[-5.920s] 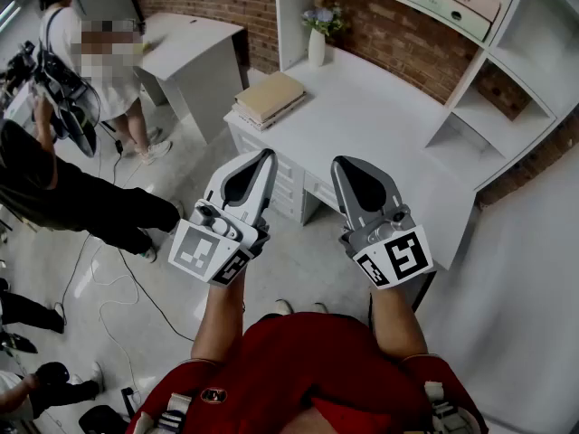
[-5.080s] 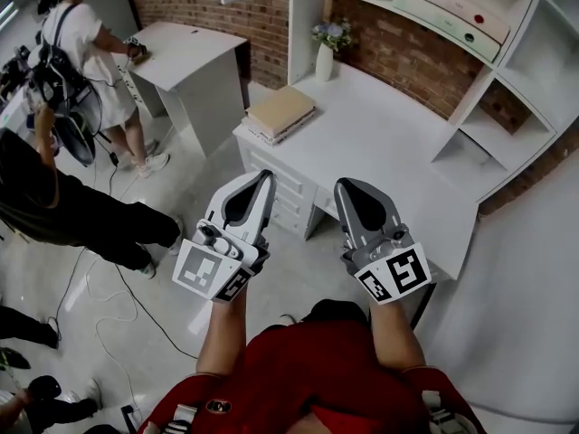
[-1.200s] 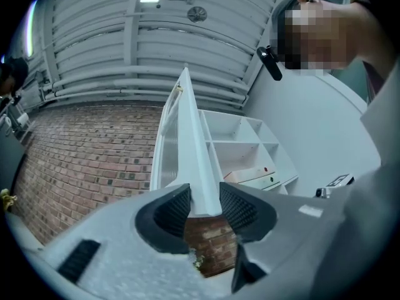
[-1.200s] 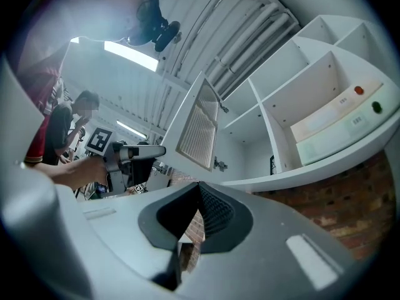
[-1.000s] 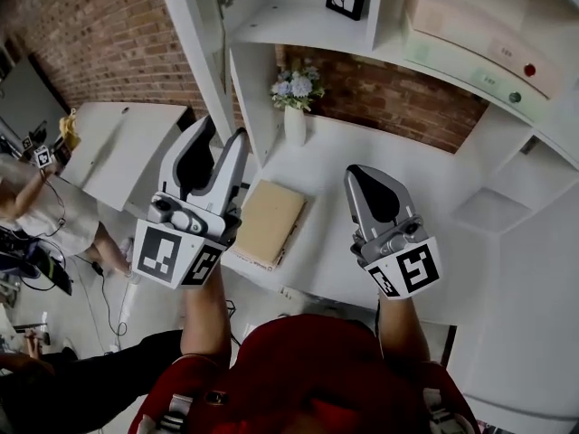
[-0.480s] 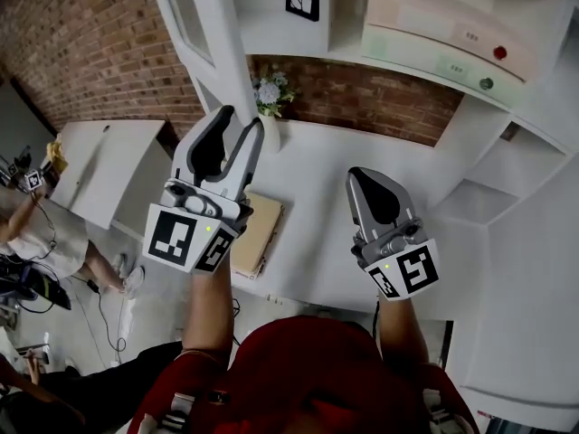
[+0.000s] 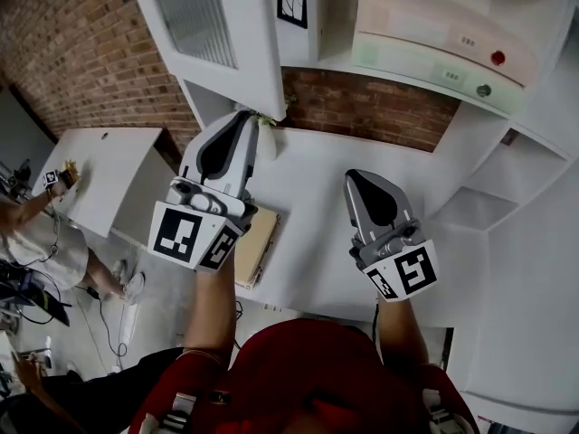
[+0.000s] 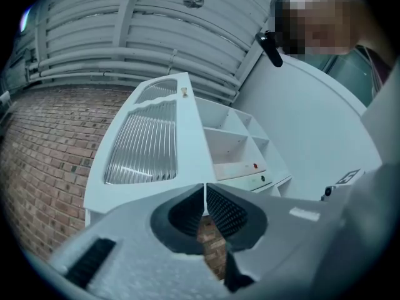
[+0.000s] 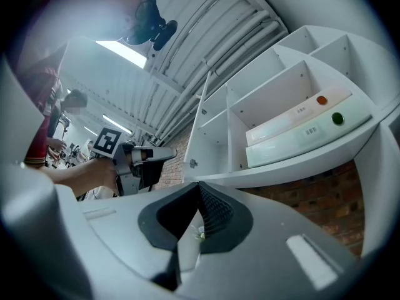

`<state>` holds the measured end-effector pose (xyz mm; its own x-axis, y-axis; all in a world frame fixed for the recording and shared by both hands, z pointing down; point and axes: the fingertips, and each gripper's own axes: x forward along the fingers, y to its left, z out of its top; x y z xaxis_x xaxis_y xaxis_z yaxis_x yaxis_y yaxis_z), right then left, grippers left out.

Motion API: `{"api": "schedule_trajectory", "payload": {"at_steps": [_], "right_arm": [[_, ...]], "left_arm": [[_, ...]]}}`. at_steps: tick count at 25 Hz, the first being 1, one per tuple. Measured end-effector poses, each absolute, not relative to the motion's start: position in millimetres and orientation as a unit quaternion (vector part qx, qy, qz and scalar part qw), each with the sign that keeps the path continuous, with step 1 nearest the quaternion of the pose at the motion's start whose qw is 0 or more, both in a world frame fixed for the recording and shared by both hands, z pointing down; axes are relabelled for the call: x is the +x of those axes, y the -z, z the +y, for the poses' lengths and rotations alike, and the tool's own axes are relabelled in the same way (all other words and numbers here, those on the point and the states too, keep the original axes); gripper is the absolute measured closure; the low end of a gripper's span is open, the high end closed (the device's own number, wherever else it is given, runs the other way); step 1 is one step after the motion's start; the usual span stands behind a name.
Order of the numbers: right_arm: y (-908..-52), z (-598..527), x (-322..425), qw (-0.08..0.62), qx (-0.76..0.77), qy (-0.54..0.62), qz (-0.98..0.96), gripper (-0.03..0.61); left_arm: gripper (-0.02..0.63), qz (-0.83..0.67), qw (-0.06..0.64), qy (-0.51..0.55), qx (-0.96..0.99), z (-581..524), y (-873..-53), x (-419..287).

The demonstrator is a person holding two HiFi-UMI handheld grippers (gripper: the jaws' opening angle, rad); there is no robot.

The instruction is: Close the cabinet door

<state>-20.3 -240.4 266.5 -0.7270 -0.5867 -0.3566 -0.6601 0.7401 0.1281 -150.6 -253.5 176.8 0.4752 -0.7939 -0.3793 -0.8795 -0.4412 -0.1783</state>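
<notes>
The cabinet door hangs open at the upper left of the head view, a tall white frame round a ribbed glass pane. Its long axis is upright, and it juts out from the cabinet front toward you instead of lying flat against the shelves. In the left gripper view the cabinet door shows its glass face, with the open shelves to its right. In the right gripper view the cabinet door is seen nearly edge-on, a thin white strip rising from the shelf board. Your left gripper points up and away from you, with its tips just under the door's lower corner, on the door's outer side. Whether they touch the door cannot be told. Its jaws have just been closing, and in the left gripper view the left gripper has them drawn together to a hairline slit with nothing between them. Your right gripper hangs over the white desk, well to the right of the door. The right gripper also has its jaws together and is empty. Two file boxes lie on the shelf above it. A white vase stands just behind the left gripper, and a stack of books lies on the desk's near edge below it.
</notes>
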Motion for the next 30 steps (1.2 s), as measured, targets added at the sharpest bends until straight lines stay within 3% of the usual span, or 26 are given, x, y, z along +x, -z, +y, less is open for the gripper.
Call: {"api": "schedule_trajectory", "payload": {"at_steps": [30], "right_arm": [[-284,-303,-1,0.134,-0.371,-0.115,0.912,0.565]], "left_arm": [[0.614,0.473,0.167,-0.114,-0.858,-346,-182,-119]]}}
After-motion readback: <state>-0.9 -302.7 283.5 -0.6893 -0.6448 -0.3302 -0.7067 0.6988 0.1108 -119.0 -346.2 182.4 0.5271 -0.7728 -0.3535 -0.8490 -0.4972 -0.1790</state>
